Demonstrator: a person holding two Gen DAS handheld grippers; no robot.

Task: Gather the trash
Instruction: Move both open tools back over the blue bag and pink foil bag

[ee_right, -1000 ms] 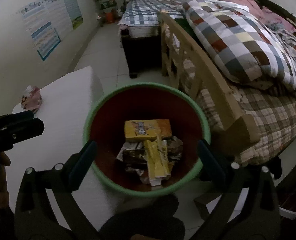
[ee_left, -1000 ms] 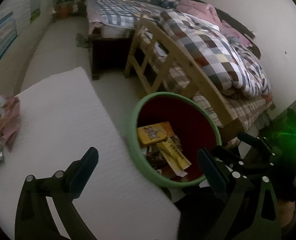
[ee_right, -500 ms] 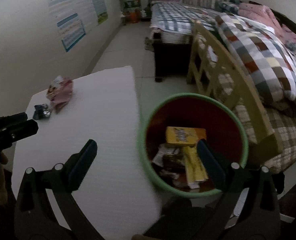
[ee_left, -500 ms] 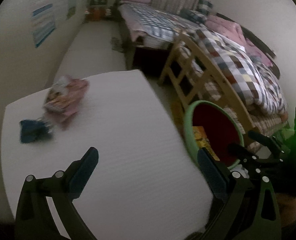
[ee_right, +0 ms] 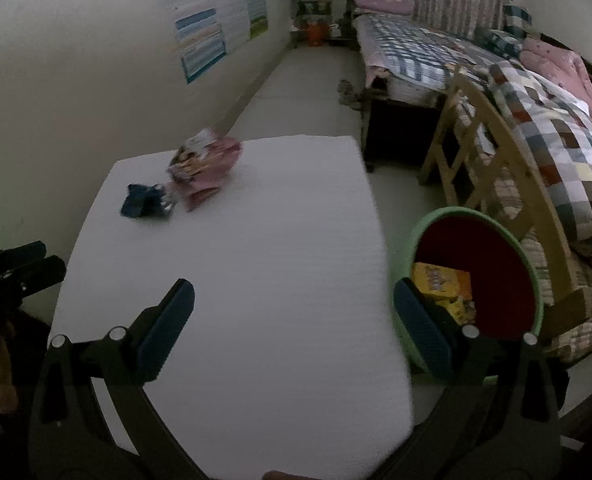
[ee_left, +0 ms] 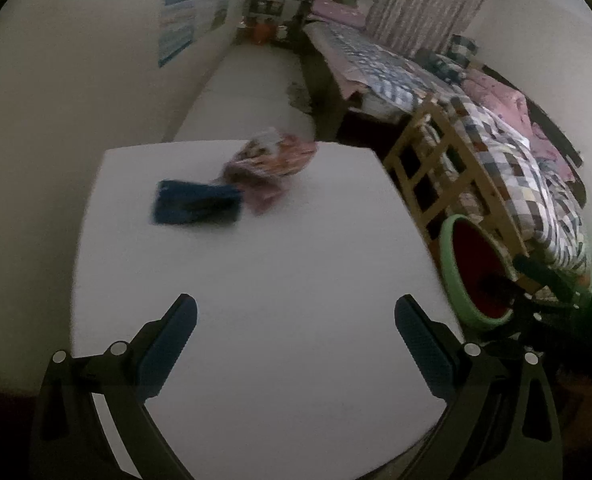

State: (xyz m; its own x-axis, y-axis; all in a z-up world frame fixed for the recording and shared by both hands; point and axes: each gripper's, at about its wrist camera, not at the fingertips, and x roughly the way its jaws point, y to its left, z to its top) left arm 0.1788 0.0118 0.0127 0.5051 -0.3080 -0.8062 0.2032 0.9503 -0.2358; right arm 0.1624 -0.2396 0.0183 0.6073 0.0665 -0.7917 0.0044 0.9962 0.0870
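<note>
Both claws hang over the near part of a white worktop point(ee_left: 280, 280), each with its two fingers spread wide and nothing between them. The left claw point(ee_left: 296, 330) points across the bare surface toward the far end, where two pieces of trash lie close together: a crumpled pink snack wrapper point(ee_left: 270, 164) with a printed picture on it, and a dark blue packet point(ee_left: 196, 202) just beside it on the left, the two touching or nearly so; both are blurred in this view. From the right wrist camera the same pair shows at the far left corner of the worktop point(ee_right: 256, 280), the pink snack wrapper point(ee_right: 204, 168) behind and to the right of the dark blue packet point(ee_right: 146, 204), well apart from the right claw point(ee_right: 294, 314). To the right of the worktop, on the floor and just beside its edge, stands a round bin point(ee_right: 530, 280) with a pale green rim and a dark red inside; a yellow box point(ee_right: 442, 282) and some other scraps lie in its bottom, partly hidden behind the right claw's right finger. In the left wrist view the bin point(ee_left: 452, 276) sits at the right edge, with the other tool dark in front of it. Behind the bin is a wooden bed frame point(ee_right: 492, 148) under a checked quilt point(ee_right: 556, 136), and a poster point(ee_right: 216, 16) hangs on the left wall. At the far left of the right wrist view, the left tool's dark body and part of a hand point(ee_right: 2, 372) show.
</note>
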